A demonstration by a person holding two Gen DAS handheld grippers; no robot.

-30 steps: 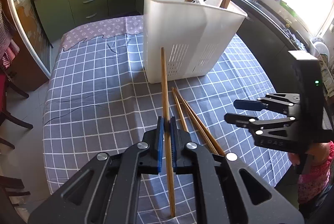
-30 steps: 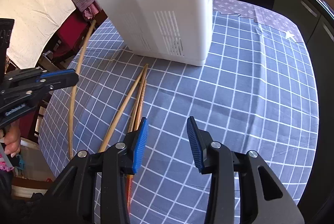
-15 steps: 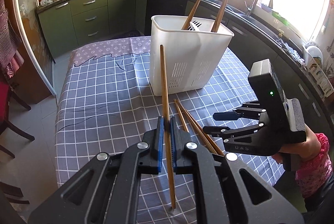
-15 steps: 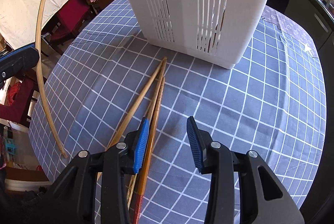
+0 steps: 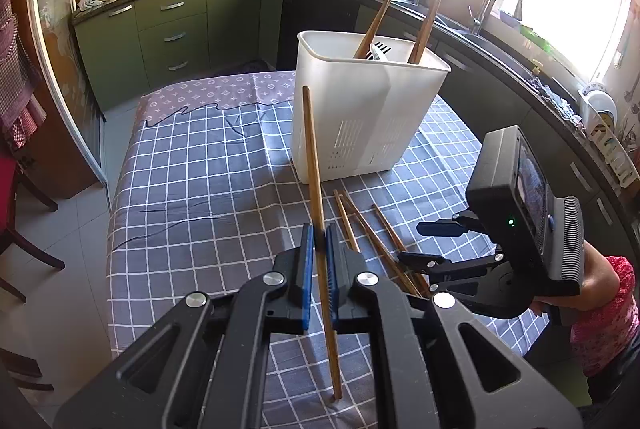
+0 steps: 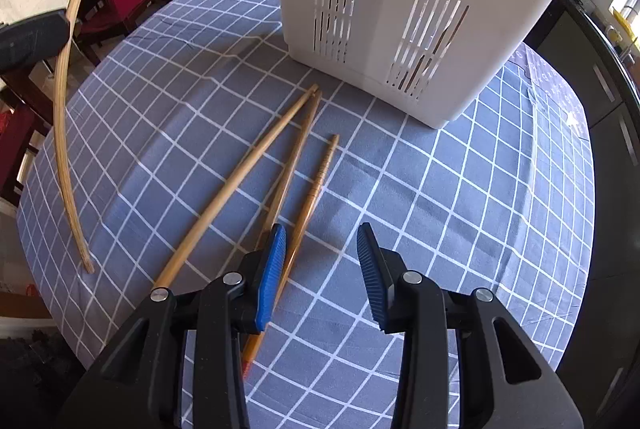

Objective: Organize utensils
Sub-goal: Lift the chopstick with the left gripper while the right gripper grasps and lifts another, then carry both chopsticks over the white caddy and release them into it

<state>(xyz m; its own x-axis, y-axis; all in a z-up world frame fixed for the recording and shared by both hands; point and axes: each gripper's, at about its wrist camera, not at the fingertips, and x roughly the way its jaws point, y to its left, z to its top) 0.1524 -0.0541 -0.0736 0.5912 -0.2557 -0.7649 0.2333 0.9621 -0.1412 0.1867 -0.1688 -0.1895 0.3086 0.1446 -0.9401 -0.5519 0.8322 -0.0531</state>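
A sunlit kitchen with green cabinets surrounds a desk (image 5: 192, 165) covered in a grey-blue checked cloth. A white slotted utensil holder (image 5: 360, 117) stands at the far middle of the desk, with two wooden utensils already leaning inside it.

The left claw (image 5: 318, 269) is clamped tight on a single chopstick (image 5: 314, 165), gripping it around mid-length; its lower tip appears to reach the cloth near the camera while its upper end points toward the holder.

Three loose chopsticks (image 6: 296, 165) lie on the cloth in a fan, just near of the holder. The right claw (image 6: 320, 269) hangs over their near ends, partly open and holding nothing; its left pad sits right by the middle stick, its right pad over bare cloth.

To do this well, the left claw should probably lift the held chopstick clear of the rim before tipping it in. The right claw would likely do best to centre over one stick, away from its neighbours, before it grips.
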